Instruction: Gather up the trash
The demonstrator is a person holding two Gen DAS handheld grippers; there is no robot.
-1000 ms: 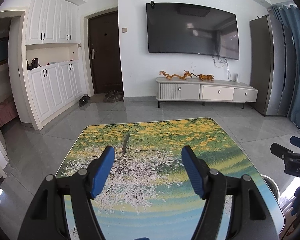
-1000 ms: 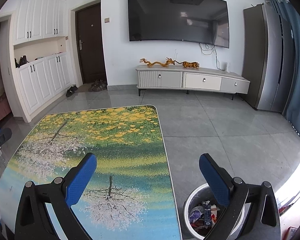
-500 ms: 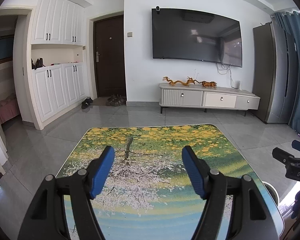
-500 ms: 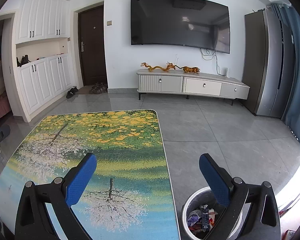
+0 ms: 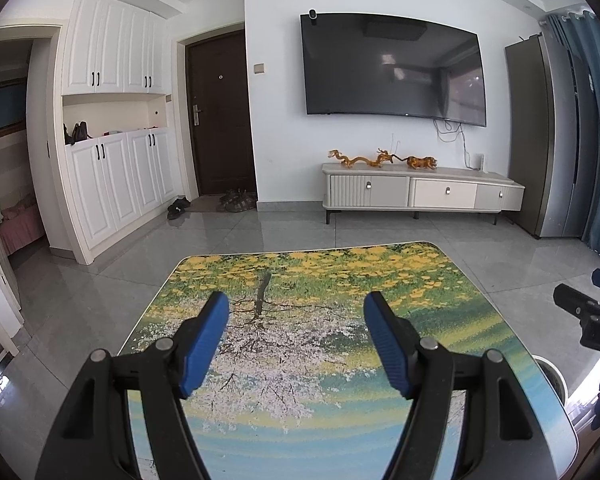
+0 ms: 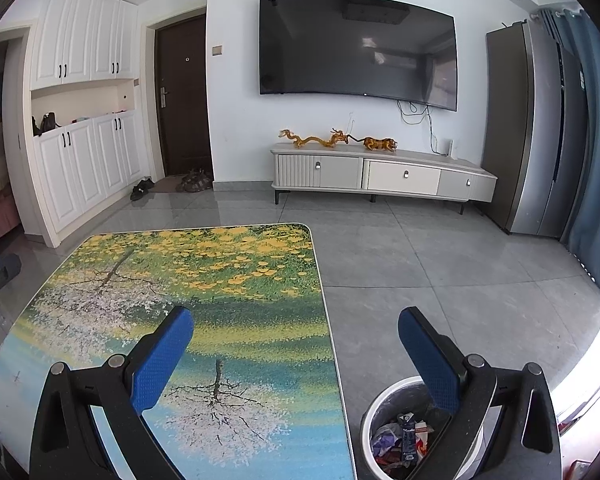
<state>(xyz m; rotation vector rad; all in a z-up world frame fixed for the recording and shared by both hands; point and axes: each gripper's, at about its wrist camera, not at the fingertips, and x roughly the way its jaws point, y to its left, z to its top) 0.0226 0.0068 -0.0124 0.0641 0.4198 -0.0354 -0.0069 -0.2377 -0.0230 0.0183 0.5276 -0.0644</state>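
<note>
A white round trash bin (image 6: 374, 410) stands on the floor right of the table, holding several wrappers (image 6: 404, 438). Its rim also shows in the left wrist view (image 5: 556, 374). My right gripper (image 6: 296, 322) is open and empty, held above the table's right edge and the bin. My left gripper (image 5: 296, 308) is open and empty above the table (image 5: 320, 276), whose top shows a printed tree and lake picture. No loose trash shows on the table top. The right gripper's body shows at the right edge of the left wrist view (image 5: 592, 312).
A grey tiled floor (image 6: 440, 264) surrounds the table. A TV cabinet (image 6: 380, 176) stands under a wall TV (image 6: 356, 46). White cupboards (image 5: 112, 176) and a dark door (image 5: 220, 116) are at the left, shoes (image 5: 236, 200) by the door, a fridge (image 6: 540, 132) at the right.
Both grippers have tilted upward, so the room has dropped lower in both views and more ceiling shows. Both stay open and empty.
</note>
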